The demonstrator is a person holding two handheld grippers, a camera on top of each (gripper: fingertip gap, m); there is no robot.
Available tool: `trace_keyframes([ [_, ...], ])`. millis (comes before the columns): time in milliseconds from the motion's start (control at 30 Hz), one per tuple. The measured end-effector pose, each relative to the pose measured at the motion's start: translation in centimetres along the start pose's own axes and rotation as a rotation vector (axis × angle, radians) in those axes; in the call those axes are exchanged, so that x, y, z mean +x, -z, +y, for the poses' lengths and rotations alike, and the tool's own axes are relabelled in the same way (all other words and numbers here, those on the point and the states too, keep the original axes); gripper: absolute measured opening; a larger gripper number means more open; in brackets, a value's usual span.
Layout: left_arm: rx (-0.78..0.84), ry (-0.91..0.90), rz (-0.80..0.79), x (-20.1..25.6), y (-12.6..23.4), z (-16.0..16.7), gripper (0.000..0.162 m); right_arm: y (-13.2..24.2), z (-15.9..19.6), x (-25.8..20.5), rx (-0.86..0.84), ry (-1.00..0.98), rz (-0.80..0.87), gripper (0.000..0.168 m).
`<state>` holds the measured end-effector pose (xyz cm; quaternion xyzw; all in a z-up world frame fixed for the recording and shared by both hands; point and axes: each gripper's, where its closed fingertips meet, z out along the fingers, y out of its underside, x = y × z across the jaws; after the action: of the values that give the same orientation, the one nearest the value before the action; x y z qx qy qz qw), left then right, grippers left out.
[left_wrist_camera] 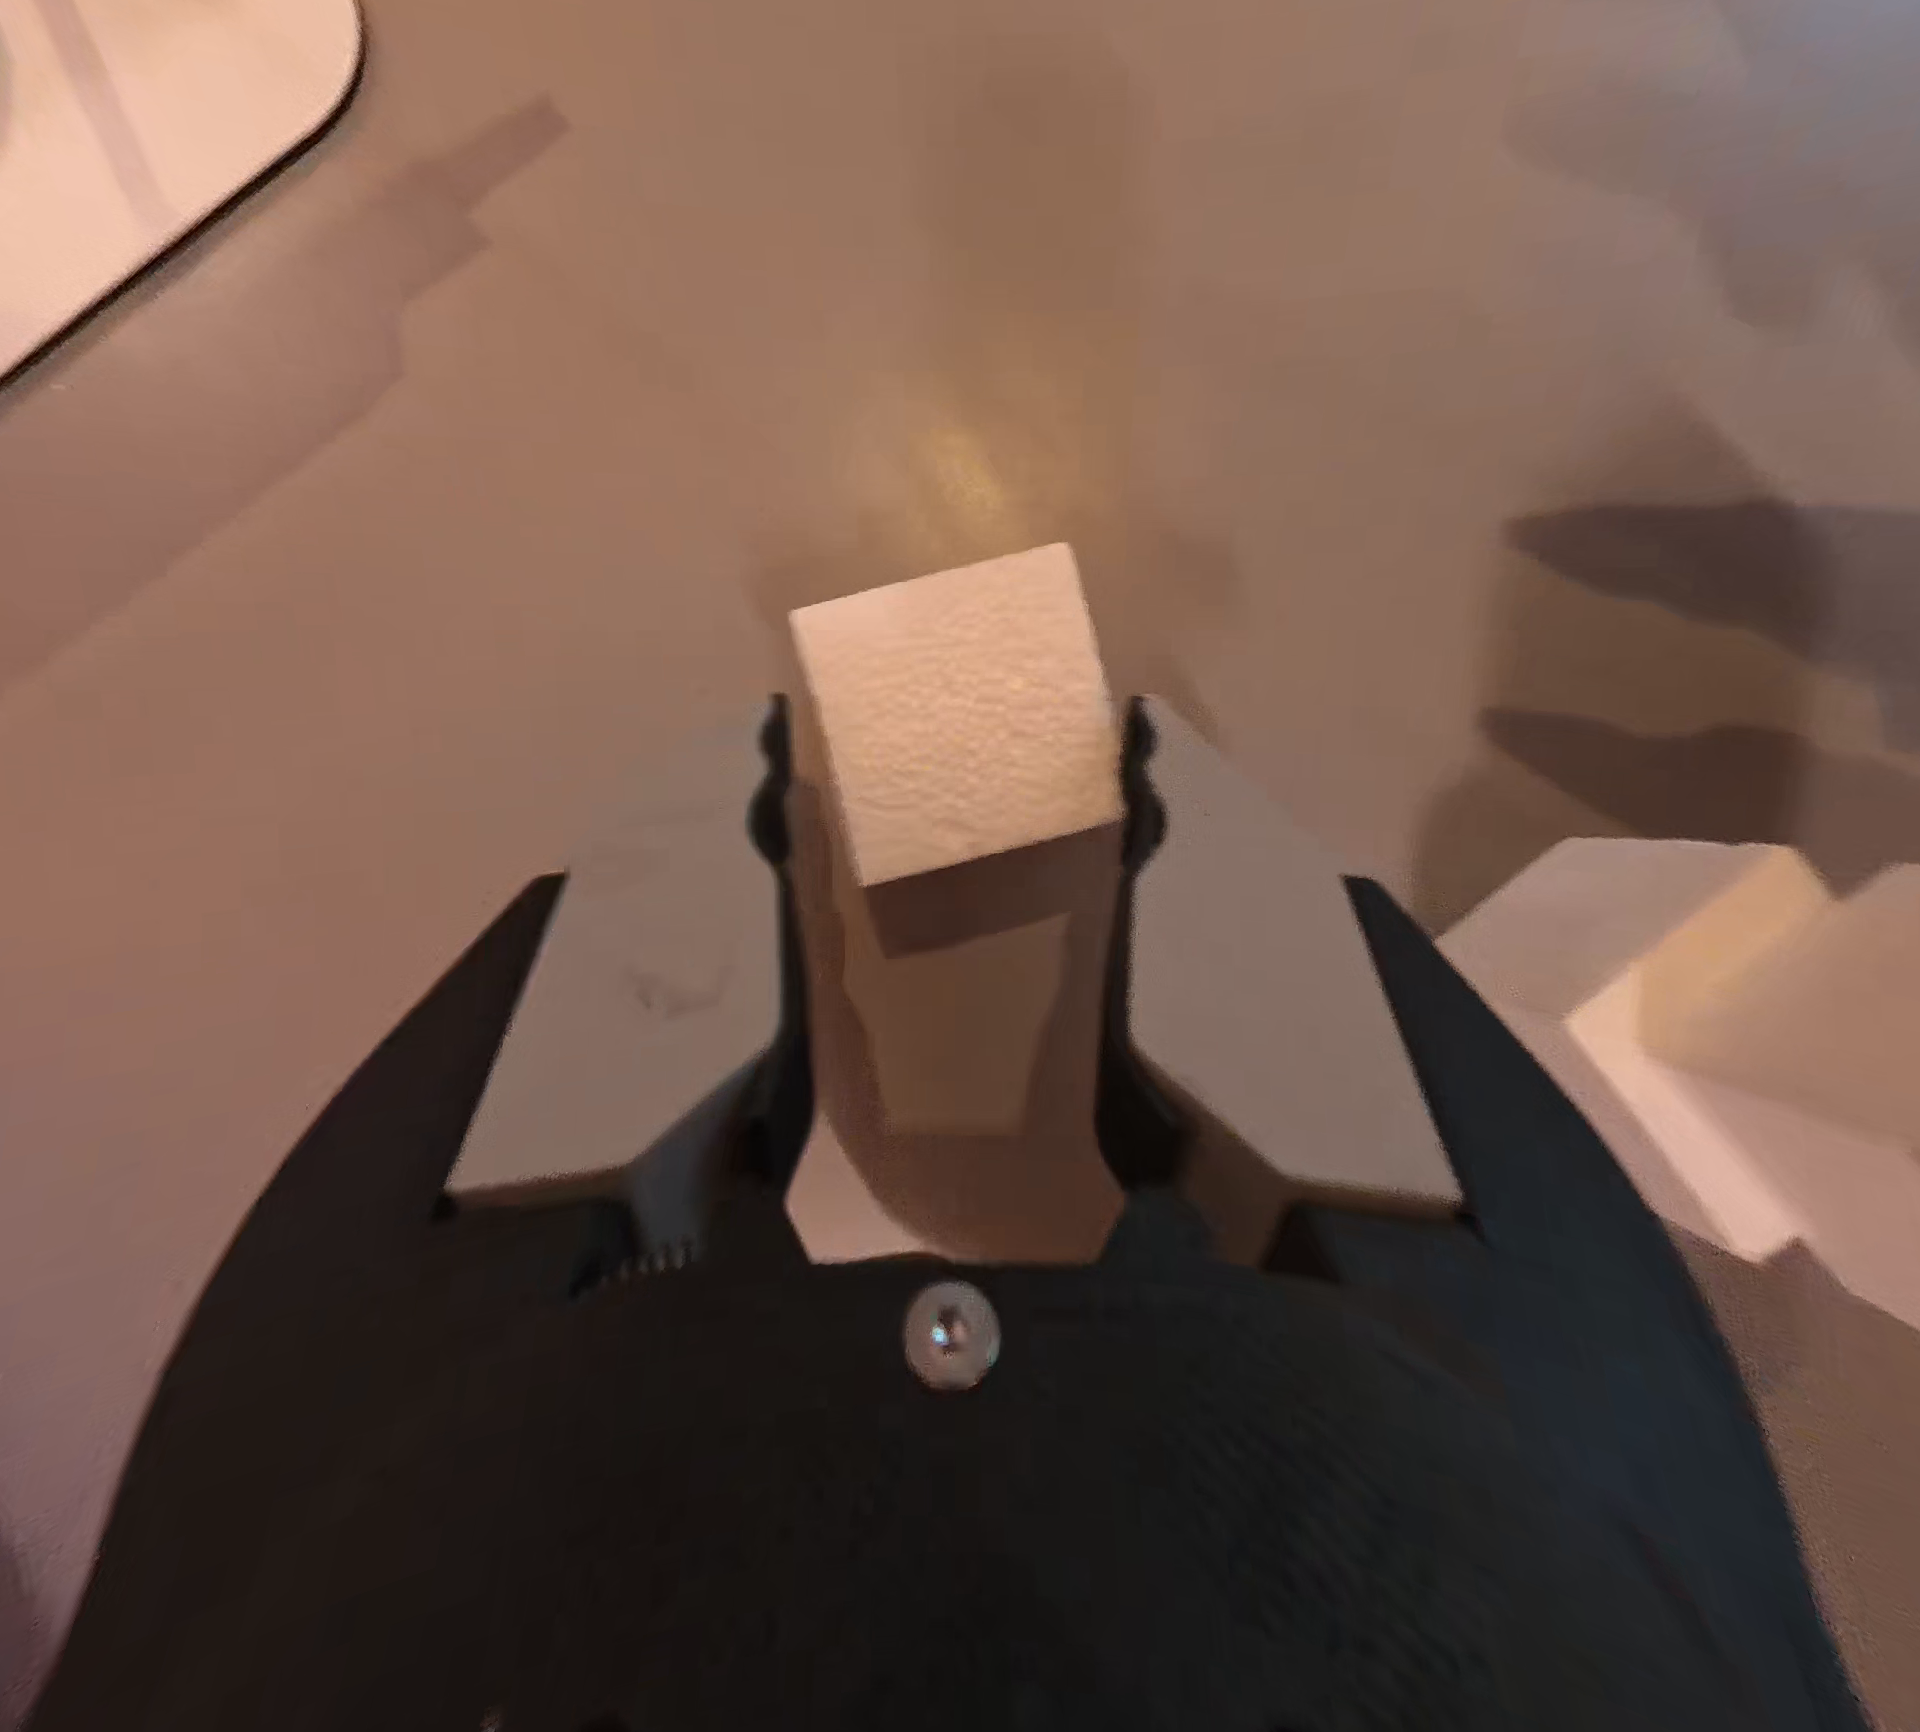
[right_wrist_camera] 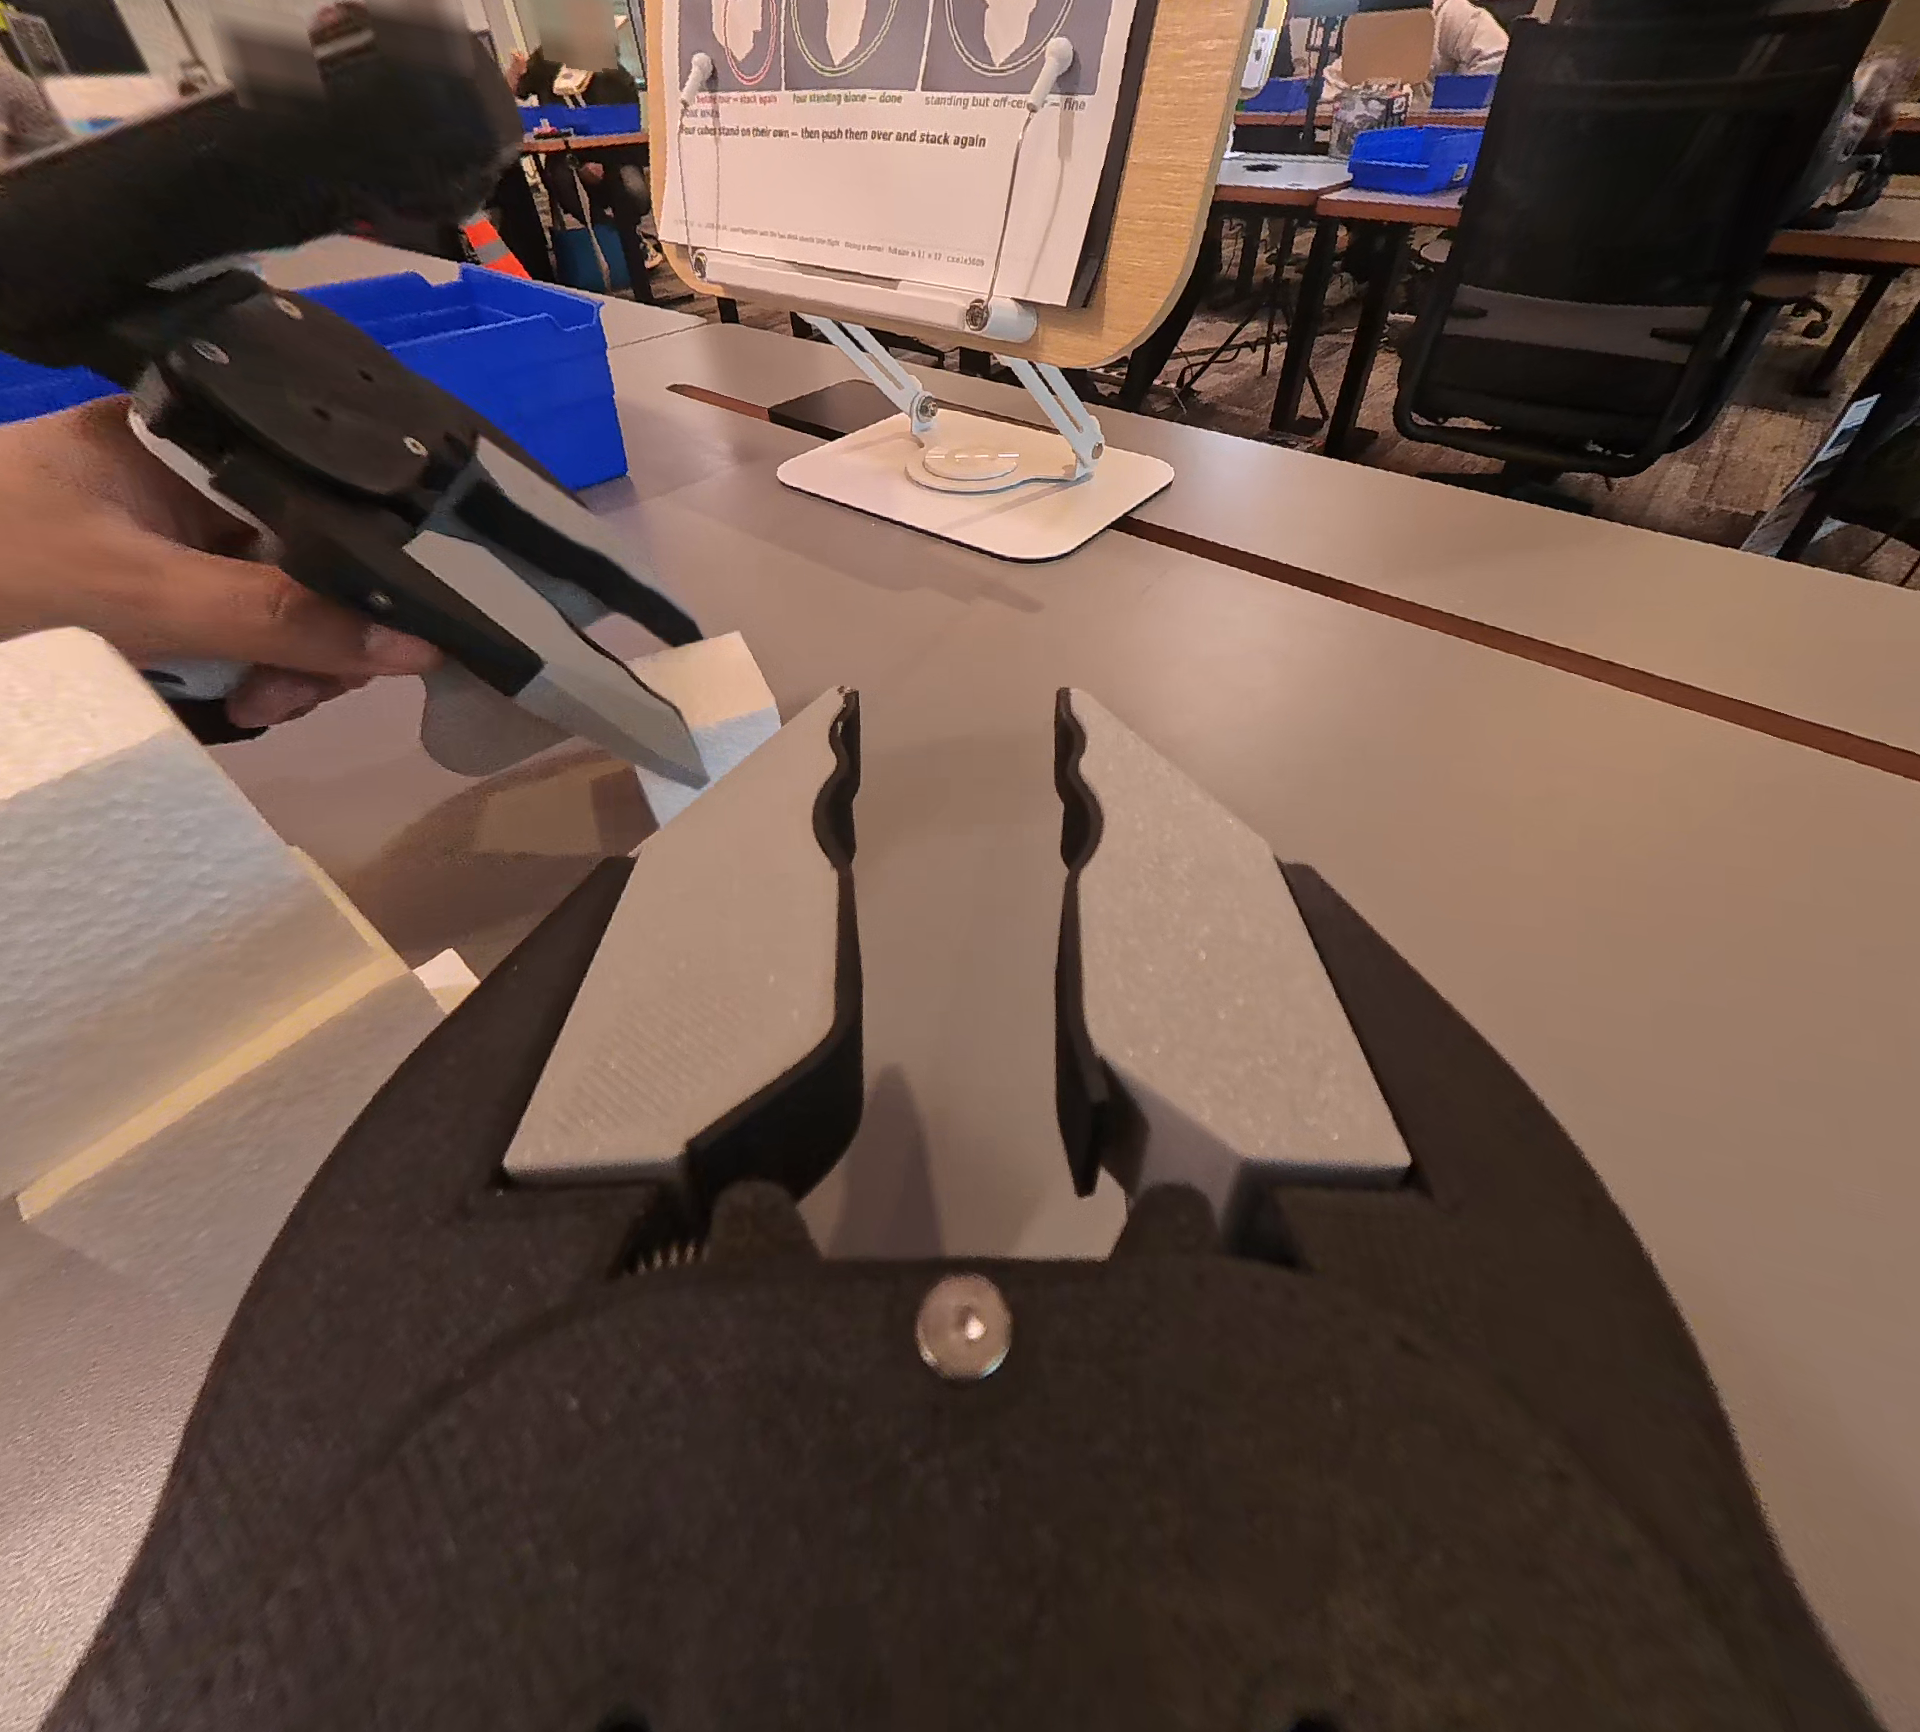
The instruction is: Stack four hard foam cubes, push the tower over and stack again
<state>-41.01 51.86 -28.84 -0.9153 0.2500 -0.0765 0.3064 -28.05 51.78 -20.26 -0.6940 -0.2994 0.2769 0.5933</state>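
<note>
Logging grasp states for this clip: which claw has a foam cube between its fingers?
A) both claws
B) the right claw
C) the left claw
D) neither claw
C: the left claw grips a white foam cube between its fingers above the table, while the right claw stands open with only bare table between its fingers.

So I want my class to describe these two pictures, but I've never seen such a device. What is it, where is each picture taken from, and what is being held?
A person holds a hand-held two-fingered gripper in each hand; each carries a camera looking along its fingers. One picture comes from the left gripper, whose jaws are shut on a white foam cube lifted above the grey table. The other comes from the right gripper, jaws apart and empty; it also shows the left gripper from the side, in the person's hand. More foam cubes lie at the left, blue bins and a stand with an instruction sheet behind.
</note>
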Motion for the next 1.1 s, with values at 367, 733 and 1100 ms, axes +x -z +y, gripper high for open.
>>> trace_keyframes([
  [367, 0.085, -0.215, 0.384, 4.3, 10.0, -4.1, 0.056, 0.0, -0.1, -0.3, 0.000, 0.006, -0.007, 0.035],
  [733, 0.055, -0.702, 0.520, 11.8, 17.3, -5.5, 0.056, -0.1, 0.2, -0.2, -0.008, 0.006, -0.003, 0.035],
  [1100, -0.009, -0.803, 0.555, 14.8, 16.6, -4.1, 0.056, 0.0, 0.0, -0.2, 0.001, 0.002, -0.008, 0.035],
])
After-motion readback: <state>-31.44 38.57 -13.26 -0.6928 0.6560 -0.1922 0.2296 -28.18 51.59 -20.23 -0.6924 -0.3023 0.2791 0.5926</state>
